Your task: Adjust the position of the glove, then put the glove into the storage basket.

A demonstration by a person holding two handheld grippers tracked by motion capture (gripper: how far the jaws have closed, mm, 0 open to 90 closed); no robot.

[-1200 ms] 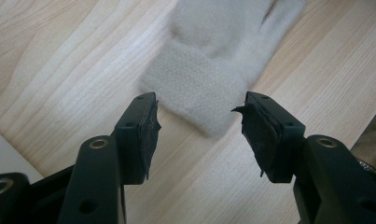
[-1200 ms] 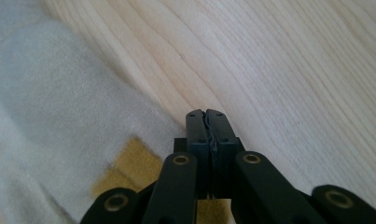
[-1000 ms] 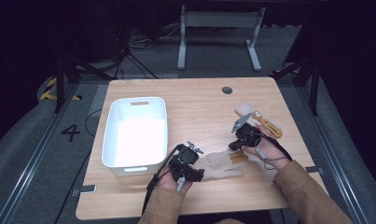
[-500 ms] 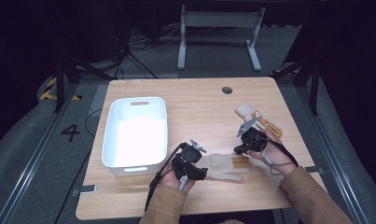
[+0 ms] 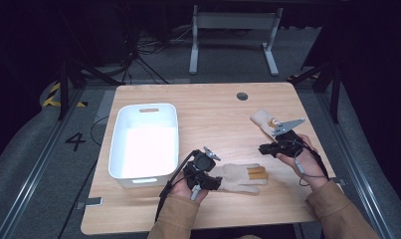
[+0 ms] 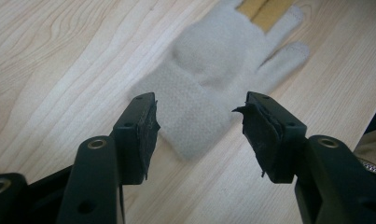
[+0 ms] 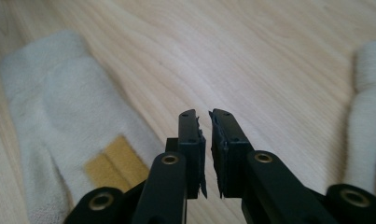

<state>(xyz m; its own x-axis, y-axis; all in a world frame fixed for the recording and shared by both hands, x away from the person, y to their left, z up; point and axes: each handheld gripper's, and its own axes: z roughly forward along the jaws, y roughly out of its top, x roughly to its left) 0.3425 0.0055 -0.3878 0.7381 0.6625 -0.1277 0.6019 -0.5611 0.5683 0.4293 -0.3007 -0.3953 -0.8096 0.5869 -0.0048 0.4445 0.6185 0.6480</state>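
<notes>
A cream knit glove point(image 5: 239, 178) with yellow fingertip patches lies flat near the table's front edge, fingers pointing right. My left gripper point(image 5: 214, 180) sits at its cuff. In the left gripper view this gripper point(image 6: 199, 123) is open, and the glove's cuff point(image 6: 195, 112) lies just beyond the jaws. My right gripper point(image 5: 264, 148) hovers to the right of the glove's fingers, apart from them. In the right gripper view it point(image 7: 207, 126) is shut on nothing, with the glove point(image 7: 55, 116) at left. A second cream glove point(image 5: 262, 119) lies behind the right gripper, also point(image 7: 367, 121).
A white plastic bin point(image 5: 144, 144) stands on the left half of the wooden table point(image 5: 213, 109). A small round grommet point(image 5: 242, 96) sits near the table's far edge. Dark floor and a metal stand lie beyond the table.
My right gripper has drawn back to the right, away from the flat glove's fingers. The left gripper has stayed at the cuff.
</notes>
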